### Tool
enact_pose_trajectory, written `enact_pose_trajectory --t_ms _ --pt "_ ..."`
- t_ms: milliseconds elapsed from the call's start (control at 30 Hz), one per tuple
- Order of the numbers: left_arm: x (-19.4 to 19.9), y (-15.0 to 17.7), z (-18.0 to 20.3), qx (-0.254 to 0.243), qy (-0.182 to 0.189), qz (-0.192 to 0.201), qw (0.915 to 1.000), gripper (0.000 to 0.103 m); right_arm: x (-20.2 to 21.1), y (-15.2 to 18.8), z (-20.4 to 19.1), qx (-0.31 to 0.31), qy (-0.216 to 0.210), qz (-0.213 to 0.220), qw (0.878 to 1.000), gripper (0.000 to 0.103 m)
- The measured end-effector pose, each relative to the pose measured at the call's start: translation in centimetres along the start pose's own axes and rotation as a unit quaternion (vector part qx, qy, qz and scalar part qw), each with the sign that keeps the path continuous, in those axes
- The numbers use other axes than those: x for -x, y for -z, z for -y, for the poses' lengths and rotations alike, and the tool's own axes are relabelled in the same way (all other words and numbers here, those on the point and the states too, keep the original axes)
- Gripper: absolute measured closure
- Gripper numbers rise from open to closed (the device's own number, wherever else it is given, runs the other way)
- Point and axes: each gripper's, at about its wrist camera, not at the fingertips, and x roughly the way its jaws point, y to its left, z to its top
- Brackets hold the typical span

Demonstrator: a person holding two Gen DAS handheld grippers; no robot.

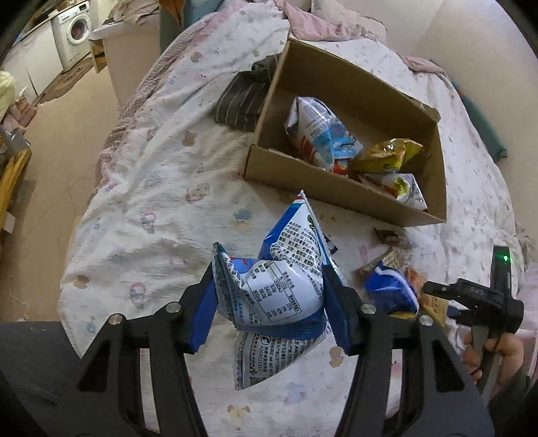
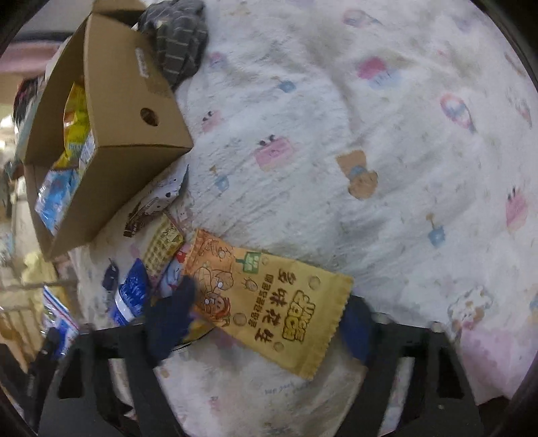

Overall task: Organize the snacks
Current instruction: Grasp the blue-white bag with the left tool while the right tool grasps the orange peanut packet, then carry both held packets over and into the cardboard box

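My left gripper (image 1: 270, 285) is shut on a crumpled blue-and-white snack bag (image 1: 285, 255), held up above the patterned bedspread (image 1: 151, 201). Beyond it an open cardboard box (image 1: 336, 198) holds several snack packs (image 1: 322, 134). In the right wrist view my right gripper (image 2: 265, 312) points down over a flat yellow peanut packet (image 2: 269, 295) on the bed. One blurred finger stands at each side of the packet, which lies unbuckled. A blue packet (image 2: 131, 292) and other small wrappers lie just left of it, near the box (image 2: 134, 101).
A dark striped cloth (image 1: 242, 101) lies against the box's far left side. Loose wrappers (image 1: 393, 285) lie on the bed at the right, beside a person's hand (image 1: 494, 353). Beyond the bed's left edge are the floor and a washing machine (image 1: 75, 32).
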Motion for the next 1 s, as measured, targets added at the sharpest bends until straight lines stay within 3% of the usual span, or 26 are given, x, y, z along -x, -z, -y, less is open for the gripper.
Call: enact_pose_trajectory --t_ms 133,167,200,467,733,1000 --pt "-0.4 0.1 0.5 -0.001 0.006 -0.003 1.0000 0.049 0.4 0.4 -1.1 0.024 -0.009 0.007 1.000 0.068" --pt "-0.4 0.1 0.4 0.001 0.006 -0.004 1.0000 0.049 0.7 0.6 -1.5 0.034 -0.016 0.012 0.999 0.085" --pt "-0.5 0.2 0.5 0.003 0.007 -0.004 1.0000 0.049 0.8 0.6 -1.9 0.045 -0.023 0.014 0.999 0.094" --pt "-0.3 0.2 0.3 0.001 0.001 0.007 1.0000 0.049 4.5 1.4 -4.9 0.112 -0.077 0.085 0.987 0.101" --pt "0.4 -0.1 0.5 -0.005 -0.002 0.036 0.9993 0.049 9.9 3.2 -6.5 0.174 -0.163 0.164 0.957 0.101" --pt "1.0 -0.2 0.7 -0.017 -0.011 0.046 0.9988 0.049 12.1 4.3 -8.0 0.194 -0.210 0.197 0.938 0.101"
